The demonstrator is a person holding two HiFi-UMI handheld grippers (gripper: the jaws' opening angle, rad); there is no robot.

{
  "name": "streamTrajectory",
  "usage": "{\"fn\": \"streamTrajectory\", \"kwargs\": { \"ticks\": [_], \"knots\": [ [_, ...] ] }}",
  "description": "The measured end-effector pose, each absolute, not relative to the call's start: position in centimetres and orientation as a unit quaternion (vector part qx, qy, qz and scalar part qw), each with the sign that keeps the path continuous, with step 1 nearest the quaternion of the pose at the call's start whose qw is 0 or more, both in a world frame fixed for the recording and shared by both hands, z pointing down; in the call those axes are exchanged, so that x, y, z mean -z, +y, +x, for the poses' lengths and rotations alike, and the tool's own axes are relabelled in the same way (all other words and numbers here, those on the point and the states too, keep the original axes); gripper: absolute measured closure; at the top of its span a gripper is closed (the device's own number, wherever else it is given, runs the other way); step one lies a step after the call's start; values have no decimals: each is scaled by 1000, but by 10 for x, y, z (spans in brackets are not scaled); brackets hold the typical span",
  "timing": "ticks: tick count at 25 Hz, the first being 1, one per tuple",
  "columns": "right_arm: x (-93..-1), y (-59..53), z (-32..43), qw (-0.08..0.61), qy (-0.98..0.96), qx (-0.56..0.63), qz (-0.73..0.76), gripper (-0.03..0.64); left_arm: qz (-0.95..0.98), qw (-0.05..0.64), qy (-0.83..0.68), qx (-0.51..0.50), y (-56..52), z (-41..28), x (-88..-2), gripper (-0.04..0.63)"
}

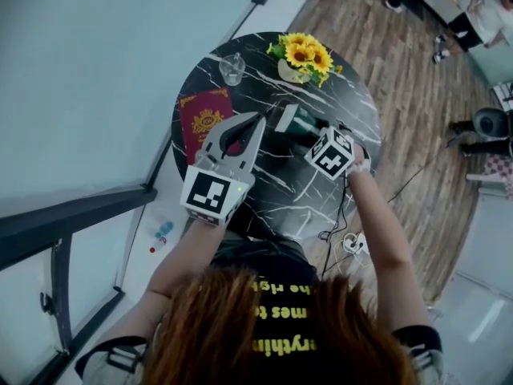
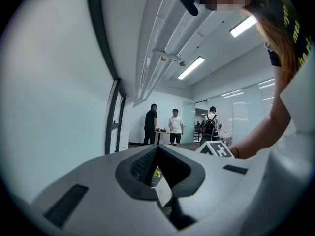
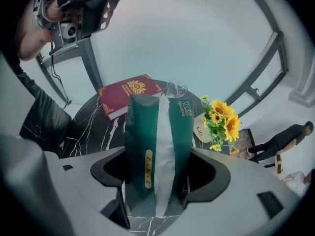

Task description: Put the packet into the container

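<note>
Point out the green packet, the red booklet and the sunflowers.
green packet point(image 3: 140, 132): right gripper view, left green panel.
red booklet point(image 1: 206, 122): head view, gold emblem on cover.
sunflowers point(image 1: 308, 54): head view, yellow blooms.

And the packet point(image 3: 157, 151) showed deep green with a white stripe down its middle, the tabletop point(image 1: 353, 107) was black veined white, the booklet point(image 1: 204, 119) at its left edge maroon with gold, the sunflowers point(image 1: 306, 54) yellow.
</note>
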State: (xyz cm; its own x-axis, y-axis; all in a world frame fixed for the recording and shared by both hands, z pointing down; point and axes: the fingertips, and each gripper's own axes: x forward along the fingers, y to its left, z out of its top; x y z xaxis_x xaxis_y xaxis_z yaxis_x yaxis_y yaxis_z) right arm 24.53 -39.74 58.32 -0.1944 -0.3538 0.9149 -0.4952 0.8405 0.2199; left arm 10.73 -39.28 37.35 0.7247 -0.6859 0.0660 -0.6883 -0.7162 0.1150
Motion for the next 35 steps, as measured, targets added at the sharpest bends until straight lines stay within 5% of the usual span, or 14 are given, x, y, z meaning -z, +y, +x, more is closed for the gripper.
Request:
{"fn": "streamTrajectory", "kwargs": {
  "ticks": [28, 35],
  "knots": [
    [-692, -412, 247, 608, -750, -131, 224, 259, 911, 69, -406, -24, -392, 82, -386, 594],
    [-687, -415, 246, 603, -754, -147, 216, 195, 911, 71, -404, -26, -394, 84, -388, 594]
  ]
}}
